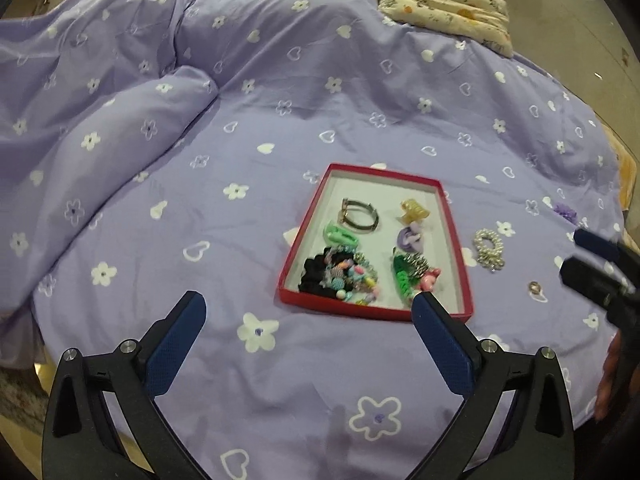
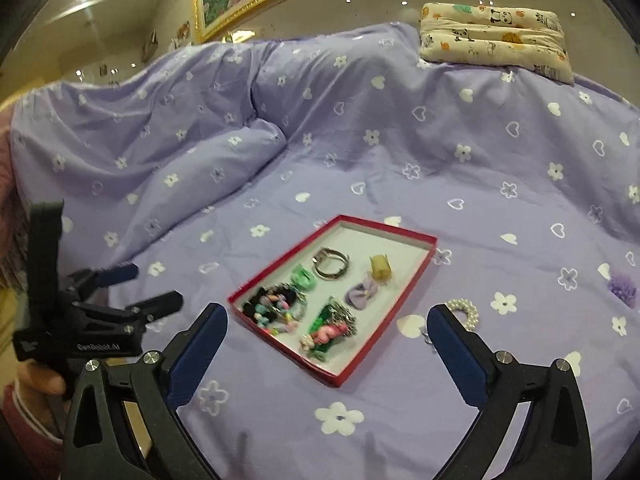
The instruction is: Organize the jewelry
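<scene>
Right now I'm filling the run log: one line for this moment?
left gripper: open, empty | right gripper: open, empty | red tray: part filled | pearl bracelet, ring: on bedspread

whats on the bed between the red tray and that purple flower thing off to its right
The pearl bracelet lies on the purple bedspread between the red tray and the purple flower piece. Both wrist views show it; the right gripper's finger partly hides it in its own.

A bed (image 1: 360, 92) in lilac flowered bedding carries a red tray (image 1: 458, 256), pearl bracelet (image 1: 489, 252), small ring (image 1: 535, 289) and patterned pillow (image 1: 444, 10) at its far edge.
</scene>
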